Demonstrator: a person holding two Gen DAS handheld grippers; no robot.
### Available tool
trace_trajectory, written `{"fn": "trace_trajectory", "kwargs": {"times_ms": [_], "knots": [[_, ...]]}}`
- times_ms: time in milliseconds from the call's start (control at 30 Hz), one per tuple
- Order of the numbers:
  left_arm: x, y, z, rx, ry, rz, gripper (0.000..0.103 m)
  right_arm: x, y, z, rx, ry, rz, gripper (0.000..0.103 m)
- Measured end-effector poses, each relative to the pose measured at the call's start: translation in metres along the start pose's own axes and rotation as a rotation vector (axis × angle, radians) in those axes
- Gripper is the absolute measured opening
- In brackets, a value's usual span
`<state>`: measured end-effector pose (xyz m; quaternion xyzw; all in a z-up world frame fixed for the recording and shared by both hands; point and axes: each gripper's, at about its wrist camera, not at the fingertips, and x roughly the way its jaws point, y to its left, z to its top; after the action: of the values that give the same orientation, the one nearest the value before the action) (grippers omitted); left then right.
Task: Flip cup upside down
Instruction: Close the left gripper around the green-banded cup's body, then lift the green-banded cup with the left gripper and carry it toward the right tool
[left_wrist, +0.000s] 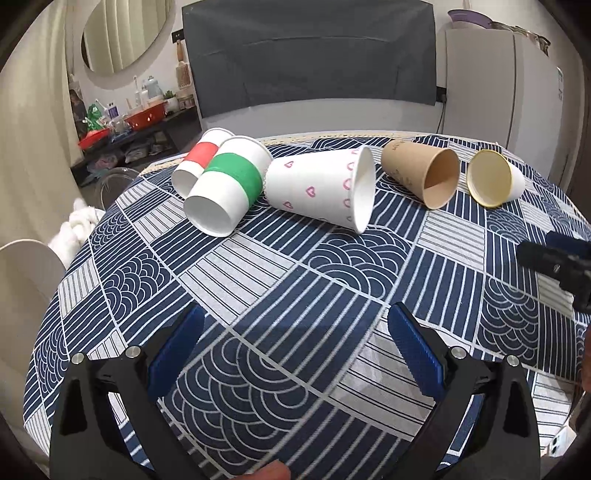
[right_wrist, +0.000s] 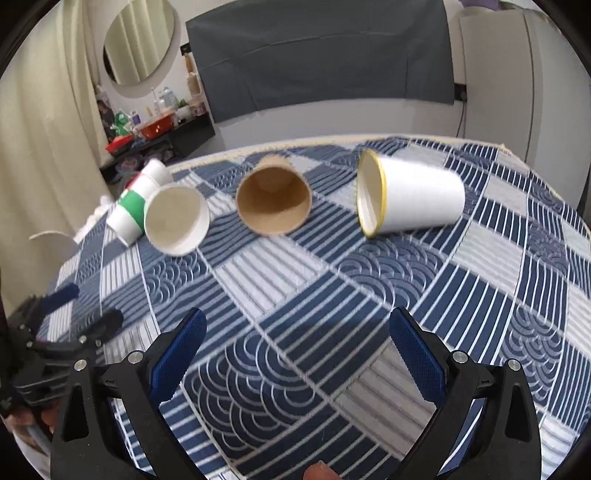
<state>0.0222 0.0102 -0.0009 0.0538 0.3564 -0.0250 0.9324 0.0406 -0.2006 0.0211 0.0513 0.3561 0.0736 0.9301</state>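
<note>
Cups lie on their sides in a row on the blue patterned tablecloth (left_wrist: 295, 280): red-band cup (left_wrist: 197, 157), green-band cup (left_wrist: 229, 184), heart cup (left_wrist: 317, 188), brown cup (left_wrist: 417, 173), gold-rim cup (left_wrist: 496, 179). Left gripper (left_wrist: 295, 332) and right gripper (right_wrist: 297, 332) are both wide open, holding nothing, near the cups.
</note>
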Motion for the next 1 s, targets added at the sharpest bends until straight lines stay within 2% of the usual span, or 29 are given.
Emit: {"fn": "trace_trajectory", "kwargs": {"times_ms": [133,300,400,667,867,933,967,1000], "knots": [[0.005,0.015,0.015,-0.001,0.007,0.007,0.097,0.003,0.007,0.013,-0.039,-0.018,-0.039,0.095],[0.019,0.033,0.035,0.004,0.023,0.026,0.097,0.018,0.011,0.021,-0.06,0.007,-0.053,0.095],[0.028,0.042,0.047,0.017,0.019,0.066,0.097,0.025,0.012,0.024,-0.074,0.014,-0.066,0.095],[0.056,0.057,0.072,0.034,0.044,0.111,0.097,0.038,0.013,0.032,-0.108,0.027,-0.057,0.095],[0.077,0.054,0.076,0.094,0.075,0.131,0.096,0.045,0.014,0.03,-0.131,0.042,-0.028,0.095],[0.084,0.056,0.077,0.099,0.095,0.113,0.069,0.044,0.016,0.028,-0.147,0.032,-0.033,0.095],[0.086,0.058,0.077,0.101,0.104,0.111,0.06,0.043,0.016,0.027,-0.153,0.027,-0.036,0.095],[0.086,0.059,0.076,0.099,0.105,0.11,0.06,0.04,0.016,0.027,-0.157,0.017,-0.032,0.095]]}}
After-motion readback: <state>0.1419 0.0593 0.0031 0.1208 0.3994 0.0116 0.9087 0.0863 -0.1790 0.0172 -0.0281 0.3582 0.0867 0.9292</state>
